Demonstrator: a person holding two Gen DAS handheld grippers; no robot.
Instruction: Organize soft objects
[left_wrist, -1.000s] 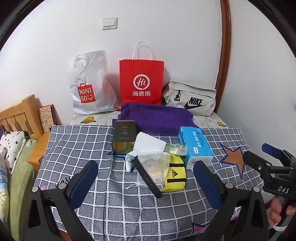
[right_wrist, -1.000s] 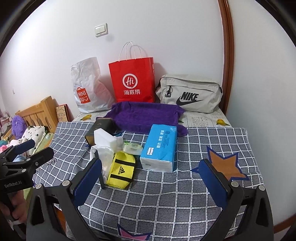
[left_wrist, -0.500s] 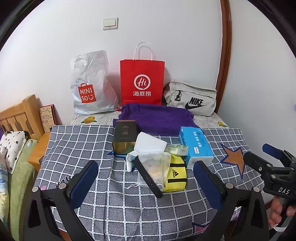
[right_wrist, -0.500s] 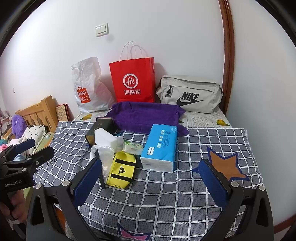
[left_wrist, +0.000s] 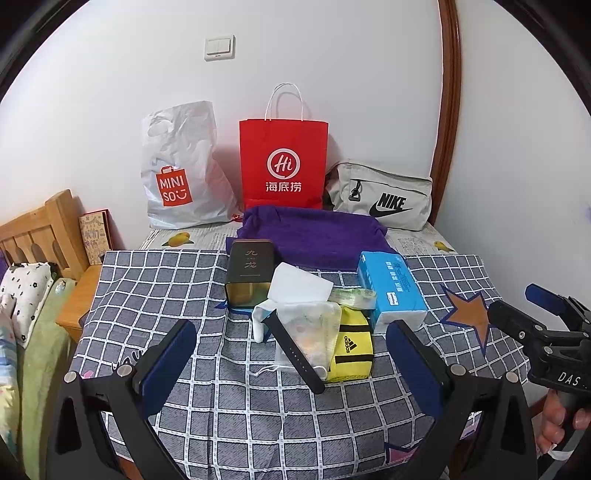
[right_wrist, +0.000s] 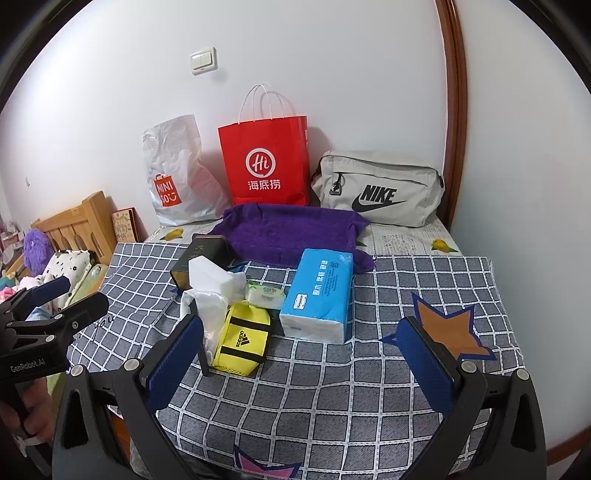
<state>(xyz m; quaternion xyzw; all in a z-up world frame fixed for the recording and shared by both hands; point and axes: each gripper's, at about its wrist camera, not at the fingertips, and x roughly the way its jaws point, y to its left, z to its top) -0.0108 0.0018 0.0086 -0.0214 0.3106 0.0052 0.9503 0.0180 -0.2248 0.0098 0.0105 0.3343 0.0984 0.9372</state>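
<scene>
Both the left gripper (left_wrist: 291, 363) and the right gripper (right_wrist: 303, 354) are spread wide and hold nothing. They hover above the checked cloth (left_wrist: 155, 295), near the yellow pouch (left_wrist: 351, 345) and the blue tissue pack (right_wrist: 319, 295).

Matt checked cloth (left_wrist: 207, 295), fuzzy purple towel (left_wrist: 314, 236), glossy red paper bag (left_wrist: 283, 162).

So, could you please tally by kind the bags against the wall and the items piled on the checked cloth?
Bags: 3 (Miniso bag, red paper bag, Nike bag)
Tissue packs: 2 (blue tissue pack, small green pack)
Yellow pouch: 1
Dark tin: 1
Total: 7
</scene>
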